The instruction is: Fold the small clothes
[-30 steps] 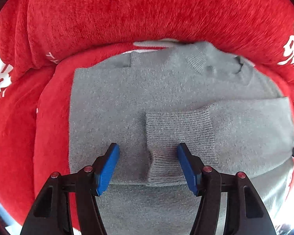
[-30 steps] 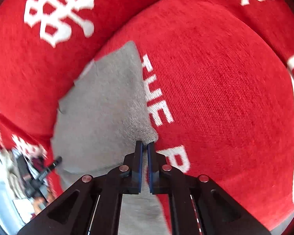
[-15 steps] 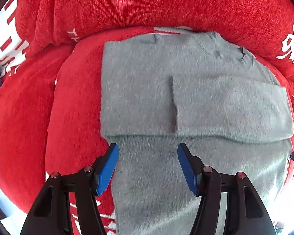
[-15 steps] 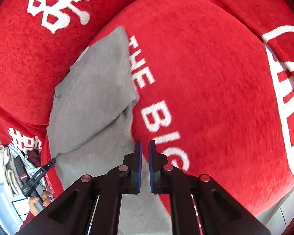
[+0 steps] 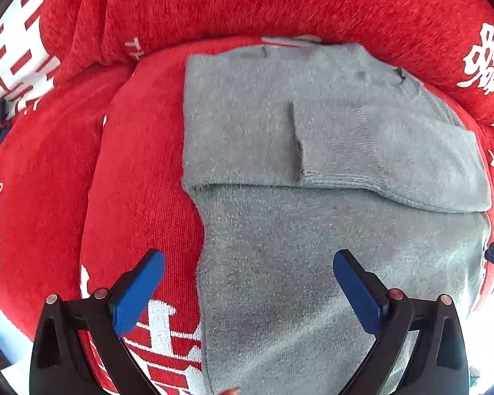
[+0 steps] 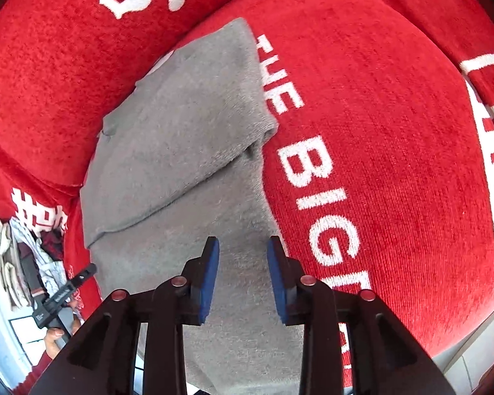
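Note:
A small grey knit sweater [image 5: 280, 230] lies flat on a red cushion [image 5: 138, 181], both sleeves folded across its chest. My left gripper [image 5: 247, 283] is open and empty, hovering over the sweater's lower left edge, one blue finger over the cushion, the other over the grey body. The sweater also shows in the right wrist view [image 6: 187, 138]. My right gripper [image 6: 242, 273] is open a little and empty, above the sweater's lower right part near its edge.
Red sofa back cushions [image 5: 280, 0] with white characters rise behind the sweater. The seat cushion [image 6: 378, 131] carries white lettering. The left gripper [image 6: 62, 293] and a pile of clothes [image 6: 19, 256] show at the right view's lower left.
Both grippers pulled back toward the sweater's hem. The right gripper, shut before, has opened slightly. The left gripper stayed open and shifted left.

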`<state>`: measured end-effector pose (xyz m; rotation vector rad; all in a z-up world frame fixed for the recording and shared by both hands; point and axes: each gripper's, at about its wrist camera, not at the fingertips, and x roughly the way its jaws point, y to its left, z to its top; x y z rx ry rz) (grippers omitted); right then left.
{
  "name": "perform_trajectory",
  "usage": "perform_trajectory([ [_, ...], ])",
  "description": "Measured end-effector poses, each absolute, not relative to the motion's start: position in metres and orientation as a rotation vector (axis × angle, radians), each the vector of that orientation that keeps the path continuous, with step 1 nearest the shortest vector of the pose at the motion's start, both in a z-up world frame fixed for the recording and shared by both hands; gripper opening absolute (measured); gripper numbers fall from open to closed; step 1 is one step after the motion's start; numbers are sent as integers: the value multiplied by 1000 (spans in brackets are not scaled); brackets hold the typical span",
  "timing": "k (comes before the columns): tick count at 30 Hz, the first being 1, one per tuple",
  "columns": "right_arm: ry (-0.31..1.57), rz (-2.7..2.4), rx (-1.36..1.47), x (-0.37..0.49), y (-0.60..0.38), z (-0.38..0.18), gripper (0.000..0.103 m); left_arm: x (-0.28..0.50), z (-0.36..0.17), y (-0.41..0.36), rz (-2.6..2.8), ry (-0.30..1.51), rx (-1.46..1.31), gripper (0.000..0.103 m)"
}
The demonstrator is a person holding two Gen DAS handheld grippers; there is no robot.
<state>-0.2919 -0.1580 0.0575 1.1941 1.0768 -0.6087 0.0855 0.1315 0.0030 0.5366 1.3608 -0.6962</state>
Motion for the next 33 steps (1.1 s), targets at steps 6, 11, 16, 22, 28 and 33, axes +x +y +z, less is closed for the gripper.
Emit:
perform_trajectory([
  [6, 1146, -548, 1173, -299, -140, 54, 48, 77, 2, 148, -708, 1406, 553, 102],
  [11, 1179, -516, 1199, -315, -127, 48, 48, 72, 1, 172, -685, 1451, 548, 102],
  [16, 1230, -455, 1222, -332, -111, 41, 48, 56, -4, 202, -662, 1534, 523, 102],
  [22, 1323, -309, 1241, -346, -82, 31, 48, 25, -10, 238, -623, 1609, 491, 102],
  [28, 1472, -180, 1202, -356, -40, 6, 48, -8, -23, 274, -567, 1666, 455, 102],
  [33, 1503, -178, 1217, -368, -17, -17, 48, -26, -36, 296, -552, 1693, 468, 102],
])
